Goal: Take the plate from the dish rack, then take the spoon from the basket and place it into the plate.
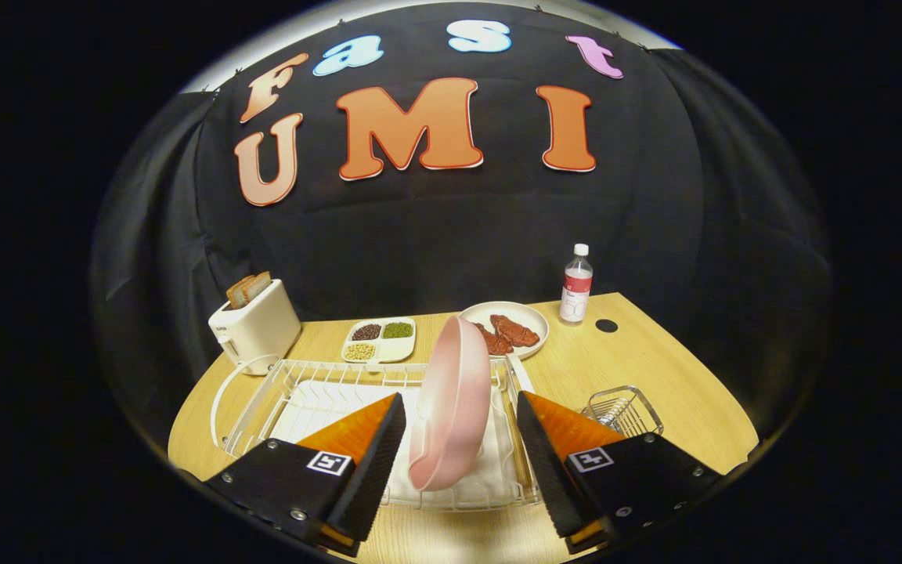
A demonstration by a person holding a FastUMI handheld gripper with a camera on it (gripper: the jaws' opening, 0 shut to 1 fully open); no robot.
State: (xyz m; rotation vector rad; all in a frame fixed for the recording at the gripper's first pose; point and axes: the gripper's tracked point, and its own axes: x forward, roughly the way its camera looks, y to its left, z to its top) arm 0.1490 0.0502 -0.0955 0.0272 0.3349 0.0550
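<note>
Plate (pixel 451 403) upright in dish rack (pixel 263 403), between spread gripper (pixel 460 439) fingers, ungrasped; spoon pickup from basket (pixel 625 409) still ahead.

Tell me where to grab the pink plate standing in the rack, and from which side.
Grip the pink plate by its upper rim, coming in straight ahead. It stands on edge in the white dish rack, rim facing the open gripper, so one finger can probably pass each face. Its lower edge sits among the rack wires, so lift upward.
</note>
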